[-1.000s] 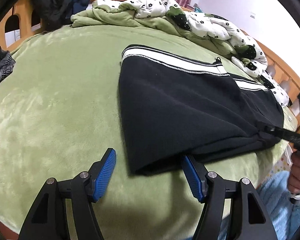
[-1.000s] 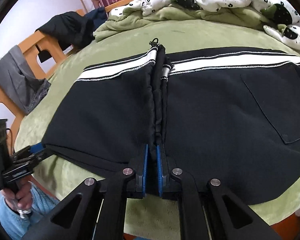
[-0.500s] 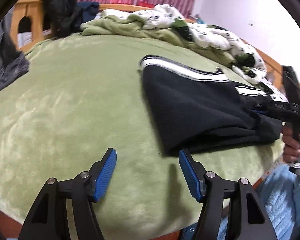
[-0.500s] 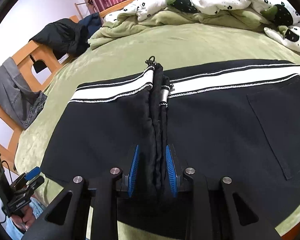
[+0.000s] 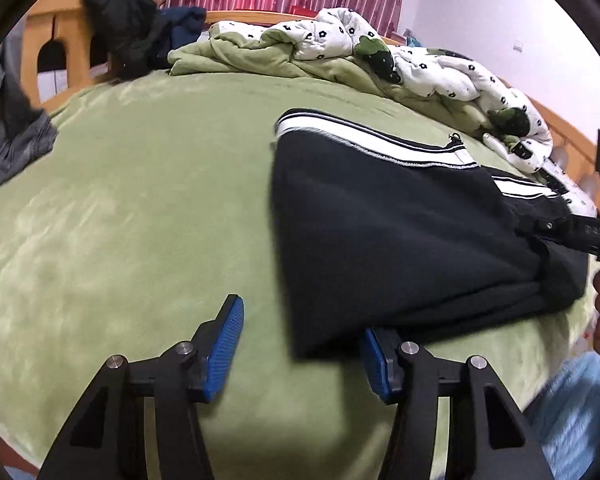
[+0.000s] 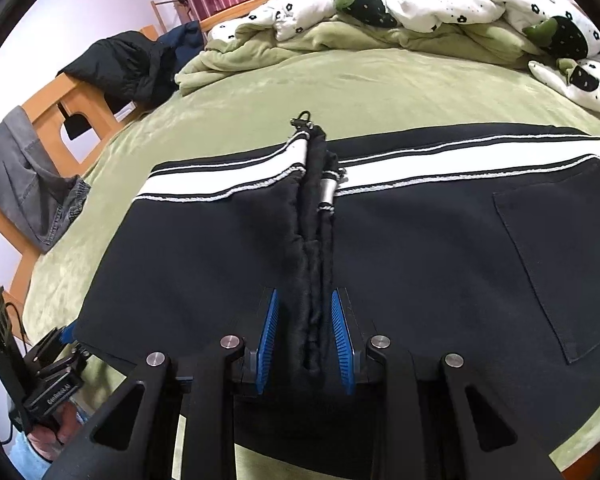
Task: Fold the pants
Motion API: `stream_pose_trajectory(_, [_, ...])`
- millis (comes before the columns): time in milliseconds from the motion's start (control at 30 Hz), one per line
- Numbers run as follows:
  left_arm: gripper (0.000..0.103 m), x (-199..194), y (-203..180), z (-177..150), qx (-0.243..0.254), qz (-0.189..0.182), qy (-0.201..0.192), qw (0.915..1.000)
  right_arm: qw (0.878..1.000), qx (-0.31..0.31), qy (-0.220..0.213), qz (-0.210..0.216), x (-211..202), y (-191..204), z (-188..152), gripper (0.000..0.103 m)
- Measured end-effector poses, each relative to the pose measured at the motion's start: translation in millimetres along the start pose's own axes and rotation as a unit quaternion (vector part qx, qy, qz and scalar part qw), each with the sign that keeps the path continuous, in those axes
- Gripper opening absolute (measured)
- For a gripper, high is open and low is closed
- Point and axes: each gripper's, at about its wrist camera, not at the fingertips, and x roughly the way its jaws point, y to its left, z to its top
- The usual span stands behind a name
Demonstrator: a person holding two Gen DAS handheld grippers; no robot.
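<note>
While our quilt [image 6: 440, 4] sits bunched at twelve o'clock on the fuzzy green blanket [image 5: 132, 208], black pants [image 6: 420, 248] with white stripes lie folded mid-bed. Our right gripper [image 6: 306, 338] has just been opening, its pads loosely flanking the gathered fold. Our left gripper [image 5: 300, 344] has been closing, one finger under the hem, not clamped.
</note>
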Motion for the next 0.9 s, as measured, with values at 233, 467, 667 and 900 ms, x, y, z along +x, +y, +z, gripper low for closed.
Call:
stream_pose_trajectory(233, [0.053, 3, -5, 9, 0.004, -0.013, 0.004, 0.9999, 1.000, 0.010, 0.008, 0.011, 11, -6, 3, 0.028])
stream_pose_trajectory(467, [0.053, 14, -8, 12, 0.001, -0.018, -0.001, 0.9998, 0.998, 0.032, 0.038, 0.037, 47, -5, 20, 0.039])
stream_pose_trajectory(667, [0.042, 15, -7, 14, 0.000, -0.027, -0.004, 0.9996, 0.996, 0.044, 0.044, 0.065, 66, -1, 31, 0.013])
stream_pose_trajectory(900, [0.034, 9, -31, 14, 0.048, -0.051, 0.007, 0.9975, 0.996, 0.039, -0.051, 0.059, -2, -31, 47, 0.011])
